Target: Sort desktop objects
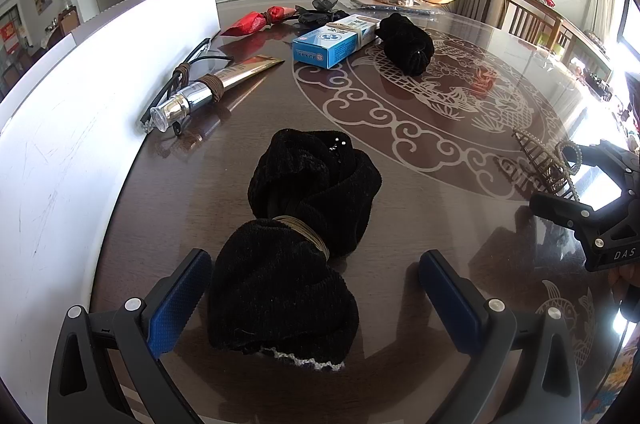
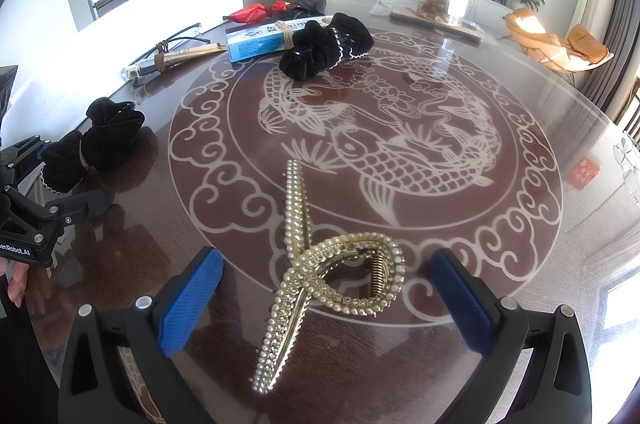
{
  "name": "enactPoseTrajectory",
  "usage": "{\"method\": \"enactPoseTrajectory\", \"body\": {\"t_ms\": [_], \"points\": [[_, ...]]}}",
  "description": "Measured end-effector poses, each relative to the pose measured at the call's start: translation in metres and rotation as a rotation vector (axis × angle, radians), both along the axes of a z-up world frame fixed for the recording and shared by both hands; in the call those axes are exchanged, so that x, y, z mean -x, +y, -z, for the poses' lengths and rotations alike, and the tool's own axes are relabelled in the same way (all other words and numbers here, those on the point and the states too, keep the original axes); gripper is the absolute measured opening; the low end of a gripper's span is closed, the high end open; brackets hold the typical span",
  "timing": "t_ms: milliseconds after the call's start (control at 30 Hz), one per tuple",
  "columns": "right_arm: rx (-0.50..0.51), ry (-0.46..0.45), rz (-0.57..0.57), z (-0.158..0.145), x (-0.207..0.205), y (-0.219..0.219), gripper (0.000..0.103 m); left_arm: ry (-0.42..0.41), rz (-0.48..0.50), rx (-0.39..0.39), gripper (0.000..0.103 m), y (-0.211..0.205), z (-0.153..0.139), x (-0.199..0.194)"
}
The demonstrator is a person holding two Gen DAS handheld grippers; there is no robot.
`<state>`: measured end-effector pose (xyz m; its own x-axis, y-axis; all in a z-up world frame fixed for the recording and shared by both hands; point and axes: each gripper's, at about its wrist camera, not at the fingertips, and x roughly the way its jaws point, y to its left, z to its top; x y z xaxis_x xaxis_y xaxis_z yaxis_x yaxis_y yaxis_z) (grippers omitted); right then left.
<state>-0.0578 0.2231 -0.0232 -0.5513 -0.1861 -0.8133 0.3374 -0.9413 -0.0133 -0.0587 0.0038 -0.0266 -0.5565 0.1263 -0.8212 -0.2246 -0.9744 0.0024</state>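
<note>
Black velvet scrunchie (image 1: 296, 244) lies on table (image 1: 400, 216) btwn wide-apart fingers of left claw (image 1: 316, 300), untouched. Right claw (image 2: 326, 300), also spread, straddles pearl hair clip (image 2: 320, 272) w/o contact.

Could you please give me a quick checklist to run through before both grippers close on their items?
1. Left gripper open: ok.
2. Black velvet scrunchie between the left fingers: ok.
3. Right gripper open: ok.
4. Pearl hair claw between the right fingers: ok.
5. Claw lying flat for a firm grip: not ok, its spring end is raised.
6. Sorting destination known: cannot tell.
</note>
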Motion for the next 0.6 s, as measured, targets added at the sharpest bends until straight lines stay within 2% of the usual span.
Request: {"method": "enactPoseTrajectory", "body": {"t_ms": [300,467,533,567,600], "points": [[0.002,0.0,-0.001,0.0,0.0,0.0,0.103,-0.009,0.007,0.007,0.103,0.002,-0.002,-0.001],[-0.021,-0.06,-0.031,-0.001,0.002,0.001,0.103,-0.013,0.048,0.009,0.103,0.001,-0.003,0.001],[-0.014,-0.04,-0.027,-0.001,-0.002,0.002,0.103,0.043,0.047,-0.004,0.069,0.0,-0.008,-0.005],[-0.01,-0.031,-0.021,0.0,-0.004,0.002,0.103,0.063,0.044,-0.007,0.044,-0.001,-0.01,-0.007],[-0.01,-0.027,-0.014,0.0,-0.005,0.002,0.103,0.068,0.042,-0.017,0.038,-0.002,-0.011,-0.009]]}}
